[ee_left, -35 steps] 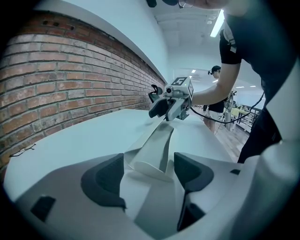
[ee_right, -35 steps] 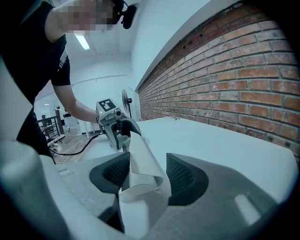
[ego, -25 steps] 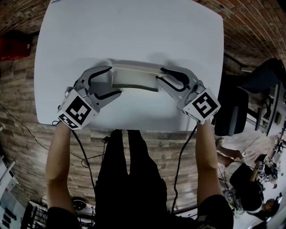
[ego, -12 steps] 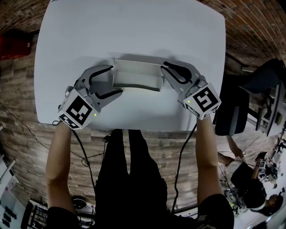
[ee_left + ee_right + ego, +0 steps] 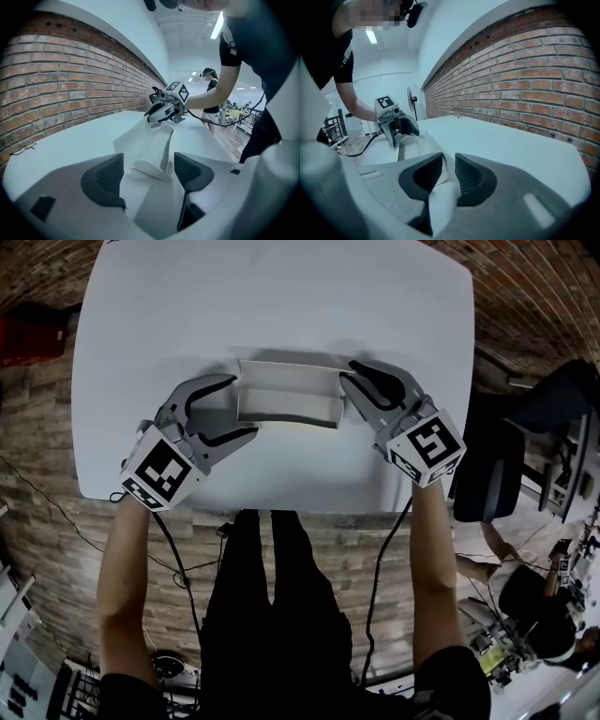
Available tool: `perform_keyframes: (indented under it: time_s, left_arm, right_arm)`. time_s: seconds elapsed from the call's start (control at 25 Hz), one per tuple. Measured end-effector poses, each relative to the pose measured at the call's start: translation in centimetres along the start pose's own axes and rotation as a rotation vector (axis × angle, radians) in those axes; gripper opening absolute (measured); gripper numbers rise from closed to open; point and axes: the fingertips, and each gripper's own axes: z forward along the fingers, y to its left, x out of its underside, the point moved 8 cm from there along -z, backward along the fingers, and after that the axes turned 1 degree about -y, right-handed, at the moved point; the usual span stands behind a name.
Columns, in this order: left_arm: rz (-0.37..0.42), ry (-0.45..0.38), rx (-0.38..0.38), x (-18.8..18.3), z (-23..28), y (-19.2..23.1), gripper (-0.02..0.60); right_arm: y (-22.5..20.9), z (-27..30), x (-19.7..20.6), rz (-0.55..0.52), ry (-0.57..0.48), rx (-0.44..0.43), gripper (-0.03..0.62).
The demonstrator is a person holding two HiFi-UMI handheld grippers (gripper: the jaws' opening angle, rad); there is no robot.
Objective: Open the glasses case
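Bright, even light; soft shadows; fisheye warp; dark vignetted corners.

Glasses case [image 5: 286, 397] on table [image 5: 281, 306] centre; left gripper [image 5: 240, 409] at left end, right gripper [image 5: 348, 379] at right end.

1. No word, brand or number can be read in any of the views.
2. The left gripper [image 5: 235, 409] carries a marker cube [image 5: 159, 474]: only black-and-white squares, no letters.
3. The right gripper [image 5: 347, 377] carries a second cube [image 5: 427, 448] with a similar pattern.
4. The white mark on the person's sleeve [image 5: 228, 43] is too small to read.
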Motion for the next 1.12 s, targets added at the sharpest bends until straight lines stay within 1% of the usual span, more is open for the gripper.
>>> perform_keyframes:
  time_s: [0.08,0.16,0.28,0.52,0.8,0.92,1.04,1.12]
  left_arm:
    - [-0.017,-0.029,0.004,-0.1,-0.2,0.1,0.336]
    - [-0.027,-0.046,0.003,-0.1,-0.4,0.1,0.345]
    - [-0.023,-0.041,0.002,0.1,-0.3,0.0,0.345]
    - [-0.022,-0.038,-0.003,0.1,-0.4,0.0,0.345]
    - [-0.025,-0.047,-0.012,0.1,-0.2,0.0,0.345]
    - [-0.03,-0.063,-0.03,0.2,-0.3,0.1,0.344]
    - [-0.041,-0.072,-0.048,0.4,-0.6,-0.2,0.344]
    - [-0.047,-0.064,-0.058,0.5,-0.7,-0.7,0.327]
  right_arm:
    - [0.2,-0.7,-0.2,0.008,-0.019,-0.004,0.071]
    - [0.3,-1.5,-0.2,0.03,-0.043,0.012,0.071]
    - [0.4,-2.4,0.2,0.049,-0.061,0.048,0.071]
    - [0.6,-2.9,1.0,0.08,-0.053,0.128,0.071]
    - [1.9,-4.4,1.7,0.126,-0.063,0.194,0.071]
    - [2.7,-4.9,1.8,0.128,-0.058,0.232,0.057]
    - [3.6,-5.6,1.3,0.121,-0.057,0.244,0.054]
    - [4.1,-6.3,1.2,0.138,-0.06,0.259,0.054]
